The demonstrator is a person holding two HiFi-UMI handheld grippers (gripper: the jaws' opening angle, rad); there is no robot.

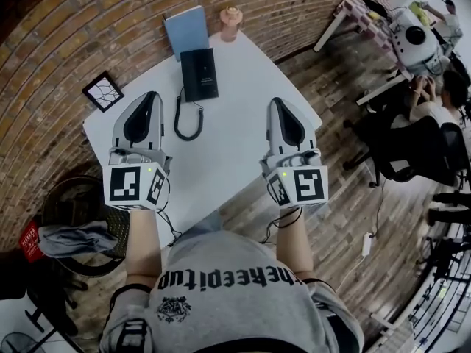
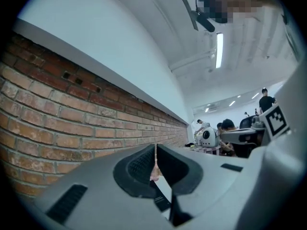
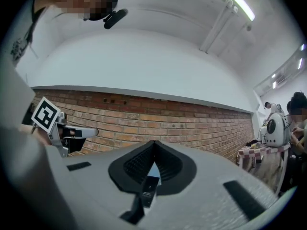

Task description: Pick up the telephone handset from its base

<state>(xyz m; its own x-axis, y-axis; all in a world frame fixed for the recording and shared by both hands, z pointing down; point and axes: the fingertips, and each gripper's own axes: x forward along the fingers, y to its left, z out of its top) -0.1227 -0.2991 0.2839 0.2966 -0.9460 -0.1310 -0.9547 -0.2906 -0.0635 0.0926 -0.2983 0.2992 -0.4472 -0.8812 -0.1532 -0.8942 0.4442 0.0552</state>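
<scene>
Head view: handset (image 1: 197, 73) seated far on desk (image 1: 235, 145); judged light, rigid, smooth; coiled cord (image 1: 188, 121) would drag; take across narrow middle; left claw (image 1: 149, 98), right claw (image 1: 280, 104) closed tight, empty.

Bare bench (image 1: 235, 145) runs from the near edge to the phone (image 1: 199, 73) — only the cord (image 1: 176, 120) loops across it; book (image 1: 186, 30) and jar (image 1: 231, 22) crowd the far edge.

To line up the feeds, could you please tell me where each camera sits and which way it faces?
Head view: on the person's head, steeply down at table, telephone, left gripper, right gripper, forearms.
Left gripper view: on left gripper, along shut jaws toward brick wall.
Right gripper view: likewise; left gripper shows.
Shared: brick wall.
</scene>
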